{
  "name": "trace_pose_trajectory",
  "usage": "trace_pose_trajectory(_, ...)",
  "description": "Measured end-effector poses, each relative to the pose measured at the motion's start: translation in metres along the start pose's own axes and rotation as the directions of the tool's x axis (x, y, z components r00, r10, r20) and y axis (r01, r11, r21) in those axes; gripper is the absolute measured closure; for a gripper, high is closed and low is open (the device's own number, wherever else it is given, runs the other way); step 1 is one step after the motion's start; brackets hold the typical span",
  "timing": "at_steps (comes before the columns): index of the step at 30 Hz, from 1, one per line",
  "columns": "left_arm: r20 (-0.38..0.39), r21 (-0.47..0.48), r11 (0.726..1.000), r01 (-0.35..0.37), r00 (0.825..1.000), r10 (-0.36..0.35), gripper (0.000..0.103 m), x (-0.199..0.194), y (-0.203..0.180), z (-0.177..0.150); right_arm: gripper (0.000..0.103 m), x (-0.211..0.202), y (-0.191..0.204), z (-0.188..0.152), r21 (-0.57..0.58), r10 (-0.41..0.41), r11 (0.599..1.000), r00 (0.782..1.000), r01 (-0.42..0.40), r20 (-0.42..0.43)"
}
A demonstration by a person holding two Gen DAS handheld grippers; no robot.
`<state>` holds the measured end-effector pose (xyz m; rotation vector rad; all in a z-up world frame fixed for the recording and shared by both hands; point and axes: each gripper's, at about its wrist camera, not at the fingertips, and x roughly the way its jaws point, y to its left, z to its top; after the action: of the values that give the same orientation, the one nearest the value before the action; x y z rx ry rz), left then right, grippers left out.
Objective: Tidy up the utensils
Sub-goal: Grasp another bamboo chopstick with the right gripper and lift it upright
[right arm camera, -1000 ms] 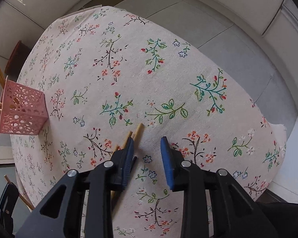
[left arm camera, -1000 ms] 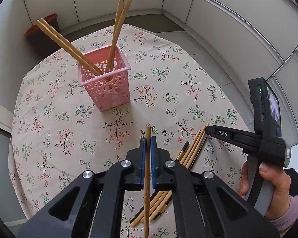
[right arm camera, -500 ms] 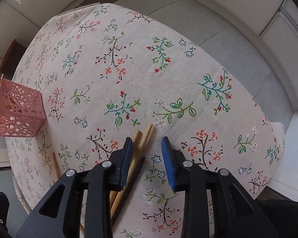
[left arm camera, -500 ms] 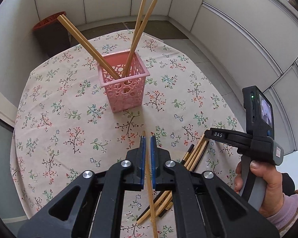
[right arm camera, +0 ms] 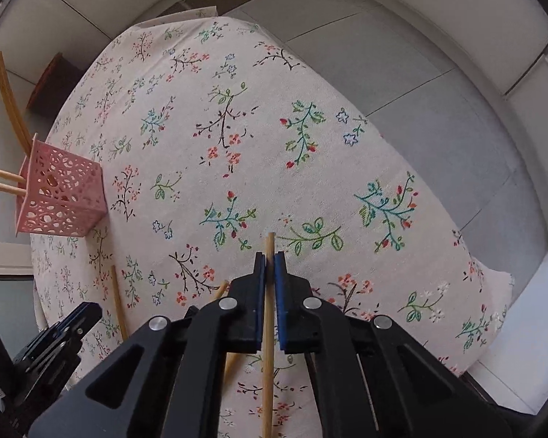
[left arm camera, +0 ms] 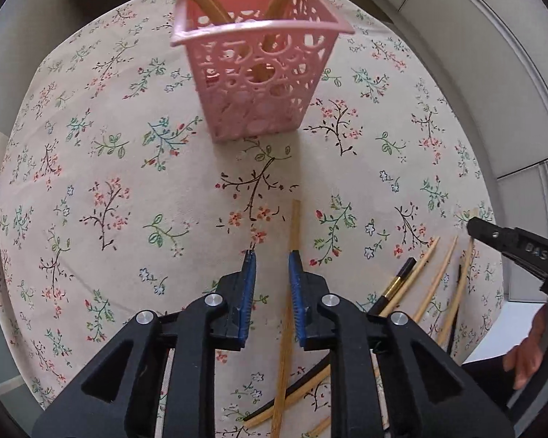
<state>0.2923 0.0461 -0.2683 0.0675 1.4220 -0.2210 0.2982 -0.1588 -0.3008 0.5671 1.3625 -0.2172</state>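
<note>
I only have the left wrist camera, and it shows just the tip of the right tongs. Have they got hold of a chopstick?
Observer: Yes. In the right wrist view the right tongs are shut on a single bamboo chopstick, and its end pokes out just past the pads.
Operator: My view cuts off the tops of the sticks in the basket. How many are in there?
Observer: Four stick out of the pink basket. One pair leans one way and the other pair leans another.
</note>
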Motion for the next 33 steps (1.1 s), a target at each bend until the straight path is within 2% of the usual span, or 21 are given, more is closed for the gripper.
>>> trace_pose_trajectory(4, -0.022, 0.027, 0.996, -0.090, 0.996, 0.091, 0.079, 0.025, -0.017, 0.007, 0.098, 0.005, -0.019, 0.002, 0.027, 0.051, 0.998, 0.999, -0.051, -0.012)
trace_pose_trajectory(6, 0.013, 0.056, 0.988, -0.146, 0.989, 0.145, 0.078, 0.025, -0.027, 0.009, 0.098, 0.009, -0.025, 0.005, 0.034, 0.073, 0.997, 0.997, -0.073, -0.019)
trace_pose_trajectory(7, 0.020, 0.068, 0.984, -0.166, 0.986, 0.165, 0.080, 0.025, -0.031, 0.009, 0.098, 0.010, -0.027, 0.006, 0.035, 0.084, 0.996, 0.996, -0.084, -0.023)
trace_pose_trajectory(9, 0.014, 0.090, 0.979, -0.184, 0.983, 0.183, 0.100, 0.026, -0.037, 0.008, 0.098, 0.015, -0.023, 0.010, 0.019, 0.084, 0.996, 0.996, -0.083, -0.028)
trace_pose_trajectory(11, 0.034, 0.120, 0.968, -0.219, 0.976, 0.216, 0.099, 0.026, -0.043, 0.004, 0.097, 0.020, -0.020, 0.010, 0.004, 0.074, 0.997, 0.997, -0.074, -0.035)
trace_pose_trajectory(13, 0.056, 0.122, 0.974, -0.190, 0.981, 0.184, 0.099, 0.023, -0.042, 0.002, 0.098, 0.021, -0.015, 0.009, -0.016, 0.073, 0.997, 0.997, -0.073, -0.027)
trace_pose_trajectory(15, 0.082, 0.108, 0.985, -0.132, 0.989, 0.124, 0.099, 0.013, -0.036, -0.001, 0.098, 0.012, -0.006, 0.007, -0.055, 0.121, 0.991, 0.993, -0.121, -0.002)
trace_pose_trajectory(19, 0.181, 0.093, 0.993, -0.074, 0.982, 0.056, 0.099, -0.032, -0.019, -0.015, 0.098, -0.024, 0.010, -0.003, -0.144, 0.227, 0.966, 0.971, -0.214, 0.079)
trace_pose_trajectory(23, 0.281, 0.076, 0.997, -0.033, 0.960, 0.011, 0.099, -0.085, -0.004, -0.039, 0.098, -0.069, 0.025, -0.025, -0.275, 0.317, 0.923, 0.936, -0.268, 0.152)
trace_pose_trajectory(28, 0.396, 0.022, 1.000, -0.004, 0.918, -0.005, 0.099, -0.140, 0.003, -0.078, 0.098, -0.122, 0.033, -0.059, -0.384, 0.418, 0.865, 0.886, -0.322, 0.200)
trace_pose_trajectory(33, 0.473, 0.008, 1.000, -0.004, 0.881, -0.001, 0.099, -0.173, -0.004, -0.106, 0.098, -0.162, 0.040, -0.090, -0.466, 0.459, 0.824, 0.861, -0.322, 0.218)
